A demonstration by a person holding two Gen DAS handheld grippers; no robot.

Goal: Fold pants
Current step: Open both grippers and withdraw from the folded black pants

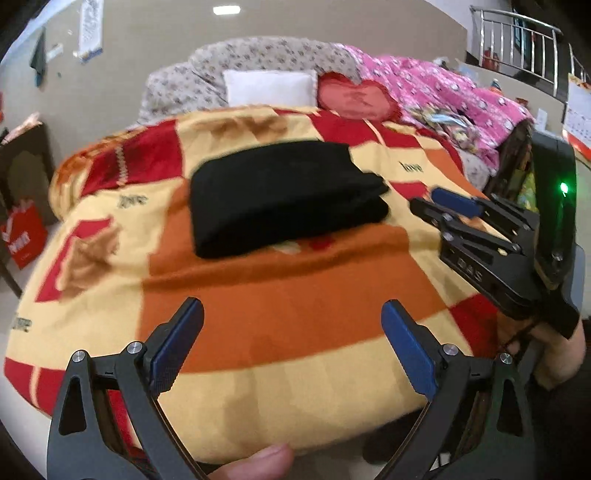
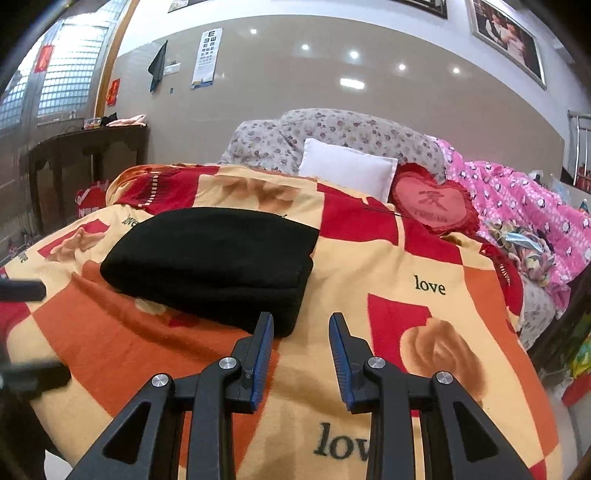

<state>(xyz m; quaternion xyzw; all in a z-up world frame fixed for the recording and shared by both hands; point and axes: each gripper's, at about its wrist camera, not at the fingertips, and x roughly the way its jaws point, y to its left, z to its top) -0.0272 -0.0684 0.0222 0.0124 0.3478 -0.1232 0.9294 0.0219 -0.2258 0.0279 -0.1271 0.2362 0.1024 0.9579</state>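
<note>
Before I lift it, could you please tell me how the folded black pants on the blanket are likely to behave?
The black pants look like soft, thick fabric in stacked layers, so they would probably sag and unfold if lifted by one edge. They should not roll or tip. Pushed across the plush blanket, they would likely drag and bunch.

Beige wall (image 2: 295,110) with eye chart (image 2: 207,57), framed photo (image 2: 508,35), barred window (image 2: 55,70); dark wooden sideboard (image 2: 88,162); ceiling-light reflections.

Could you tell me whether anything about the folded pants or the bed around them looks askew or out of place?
Nothing serious stands out. The black pants lie in a compact folded stack on the patterned blanket. Both the left gripper and the right gripper are open and clear of the pants.
</note>
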